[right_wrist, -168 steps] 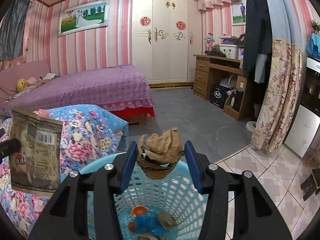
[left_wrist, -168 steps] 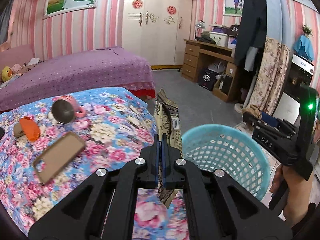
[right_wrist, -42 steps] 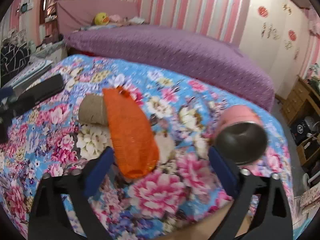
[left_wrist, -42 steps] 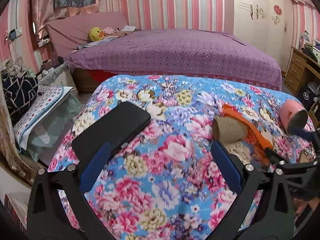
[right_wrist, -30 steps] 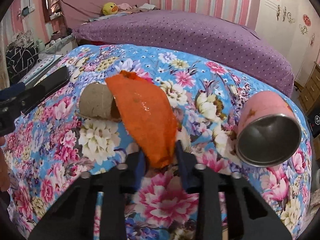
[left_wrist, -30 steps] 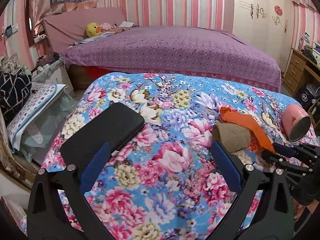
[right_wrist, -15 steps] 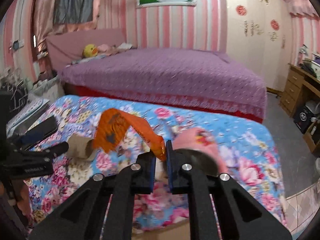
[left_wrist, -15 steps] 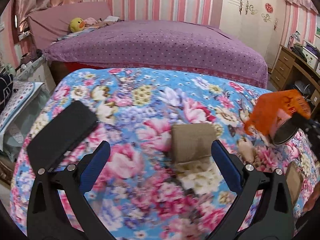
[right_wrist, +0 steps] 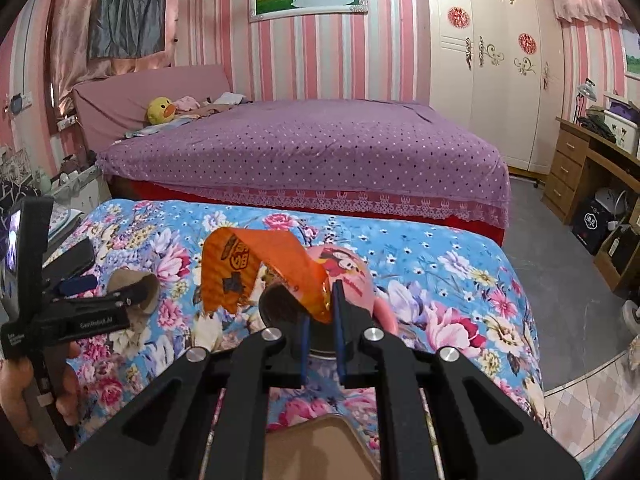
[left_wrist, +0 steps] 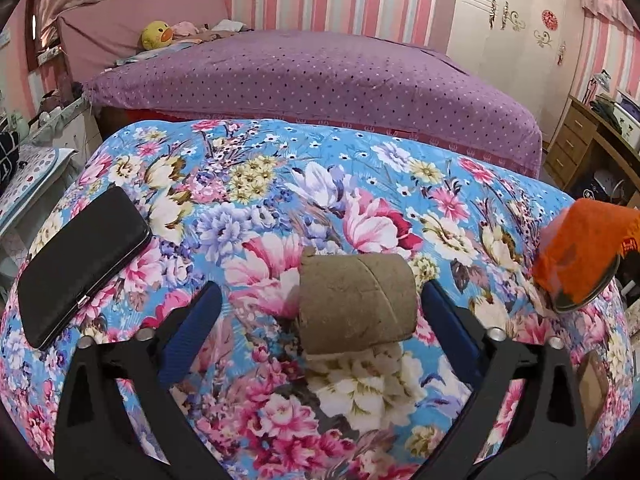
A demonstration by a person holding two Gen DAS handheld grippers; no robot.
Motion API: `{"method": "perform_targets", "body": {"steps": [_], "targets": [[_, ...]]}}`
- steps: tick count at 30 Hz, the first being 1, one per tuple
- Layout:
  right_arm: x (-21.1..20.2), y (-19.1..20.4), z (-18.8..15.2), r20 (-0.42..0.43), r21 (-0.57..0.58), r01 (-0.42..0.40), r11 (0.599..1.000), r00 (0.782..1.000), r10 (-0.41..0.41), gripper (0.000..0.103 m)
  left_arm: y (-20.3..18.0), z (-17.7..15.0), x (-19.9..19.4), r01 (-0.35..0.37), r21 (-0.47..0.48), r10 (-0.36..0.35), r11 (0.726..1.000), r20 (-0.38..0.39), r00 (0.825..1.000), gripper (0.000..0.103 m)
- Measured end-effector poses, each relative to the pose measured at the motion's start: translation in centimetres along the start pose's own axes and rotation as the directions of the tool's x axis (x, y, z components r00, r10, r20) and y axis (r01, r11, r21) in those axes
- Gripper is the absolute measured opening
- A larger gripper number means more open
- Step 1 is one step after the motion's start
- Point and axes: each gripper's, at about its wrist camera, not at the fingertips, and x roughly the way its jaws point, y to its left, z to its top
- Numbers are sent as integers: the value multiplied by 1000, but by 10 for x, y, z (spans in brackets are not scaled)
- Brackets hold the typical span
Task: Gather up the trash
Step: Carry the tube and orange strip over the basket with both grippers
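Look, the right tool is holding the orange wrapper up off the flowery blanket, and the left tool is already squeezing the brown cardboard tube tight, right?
Not quite. The left tool isn't squeezing the cardboard tube yet: the left wrist view shows its fingers closing, with gaps on both sides of the tube. The right tool does hold the orange wrapper above the flowery blanket.
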Motion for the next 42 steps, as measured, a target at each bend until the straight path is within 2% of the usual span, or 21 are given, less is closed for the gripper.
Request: {"method": "perform_targets", "body": {"steps": [1,3,4,9,18,26,31,37,42], "targets": [[-1,-1,-1,0,-3,0,1000,1000,0,10,1,1,2,13,-3,-13,1000,-5,1000,79],[-2,-1,-2,-1,-4,-1,1000,1000,1,10,2,0,4,69,-7,-69,998,-19,997,54],[-3,-1,-2,0,-5,0,1000,1000,0,10,1,0,4,85,-4,-85,996,-23,996,53],[-10,-3,-5,0,-8,10,1000,1000,-10,10,-7,-2,-7,78,35,-79,996,8,997,53],[-40,-11,-13,18,-7,36,999,999,-36,10,-3,-7,-47,102,9,-102,995,64,993,53],[-87,-37,-27,40,20,81,997,996,-81,10,-23,-23,-103,140,68,-148,988,137,979,53],[-126,-74,-43,42,77,121,990,991,-124,10,-54,-41,-133,174,105,-191,979,176,966,53],[-174,-123,-63,39,111,201,973,978,-206,10,-112,-66,-161,218,191,-251,957,165,954,53],[-219,-169,-85,27,145,268,953,961,-274,10,-174,-89,-191,305,259,-352,916,156,923,53]]}}
